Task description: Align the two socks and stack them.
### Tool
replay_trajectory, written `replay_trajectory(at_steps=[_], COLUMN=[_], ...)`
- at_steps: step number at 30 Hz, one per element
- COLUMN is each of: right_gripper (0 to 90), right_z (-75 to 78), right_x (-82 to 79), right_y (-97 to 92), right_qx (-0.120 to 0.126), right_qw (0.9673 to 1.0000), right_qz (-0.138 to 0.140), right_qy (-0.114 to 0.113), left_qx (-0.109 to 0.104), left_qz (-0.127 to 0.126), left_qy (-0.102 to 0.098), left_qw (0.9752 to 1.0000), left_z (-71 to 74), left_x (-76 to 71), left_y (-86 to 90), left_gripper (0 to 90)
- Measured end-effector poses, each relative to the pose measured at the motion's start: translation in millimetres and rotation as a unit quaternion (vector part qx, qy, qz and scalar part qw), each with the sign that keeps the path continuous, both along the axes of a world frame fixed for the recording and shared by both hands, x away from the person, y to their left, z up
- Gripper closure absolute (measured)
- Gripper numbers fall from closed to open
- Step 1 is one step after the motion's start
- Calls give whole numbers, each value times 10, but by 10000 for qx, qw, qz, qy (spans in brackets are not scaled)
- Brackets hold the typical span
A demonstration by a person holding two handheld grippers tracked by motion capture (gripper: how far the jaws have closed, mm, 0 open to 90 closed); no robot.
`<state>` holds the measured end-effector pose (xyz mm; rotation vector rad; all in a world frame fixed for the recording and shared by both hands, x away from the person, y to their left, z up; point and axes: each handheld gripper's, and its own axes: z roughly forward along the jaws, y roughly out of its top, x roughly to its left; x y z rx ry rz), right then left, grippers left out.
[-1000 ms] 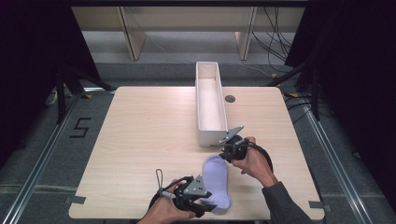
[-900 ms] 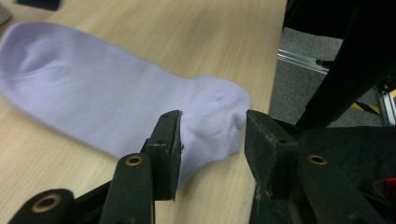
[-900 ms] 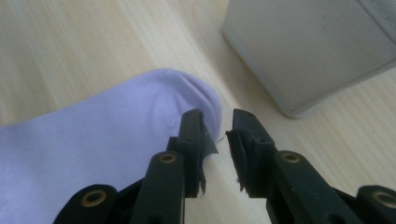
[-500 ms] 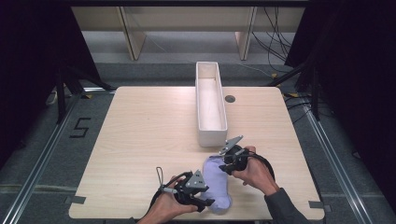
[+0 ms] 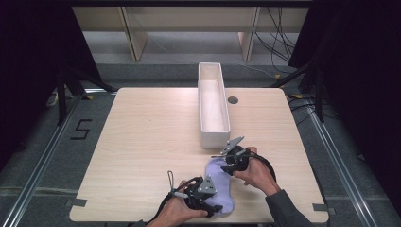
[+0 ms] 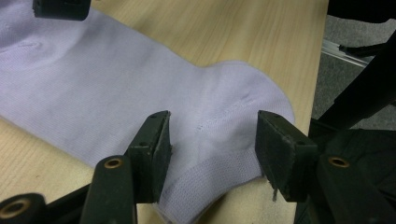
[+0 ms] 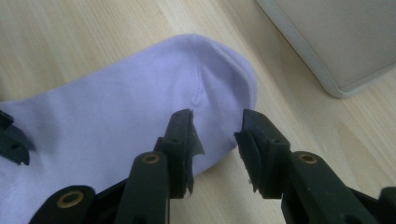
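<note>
Sock [image 5: 220, 189] flat btwn both hand-held grippers, jaws just opened, not gripping.

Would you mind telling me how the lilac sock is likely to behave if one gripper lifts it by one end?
The lilac sock lies flat and limp on the table, so it would probably droop rather than hold its shape. Its thin knit suggests little weight. The ribbed fabric likely grips the pads well, and it should neither roll nor tip.

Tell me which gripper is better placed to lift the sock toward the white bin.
Probably the right gripper: it is at the sock end nearest the white bin. The left gripper is at the far end. Both have just been opening, with sock between their fingers.
</note>
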<state>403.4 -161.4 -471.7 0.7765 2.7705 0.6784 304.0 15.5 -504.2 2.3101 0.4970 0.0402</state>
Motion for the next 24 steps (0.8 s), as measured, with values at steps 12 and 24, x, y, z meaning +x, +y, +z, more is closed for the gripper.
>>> replay_trajectory(at_steps=[12, 24], right_gripper=[644, 637], right_z=[8, -114], right_x=[128, 259], right_y=[179, 219], right_qx=[139, 65], right_qw=[9996, 9997], right_qz=[227, 89], right_qy=[1, 225], left_qx=[33, 41], left_qz=[-33, -23], left_qy=[0, -38], left_qw=[10000, 10000], left_z=[-11, -17], left_x=[1, -12], left_y=[-4, -12], left_gripper=[440, 439])
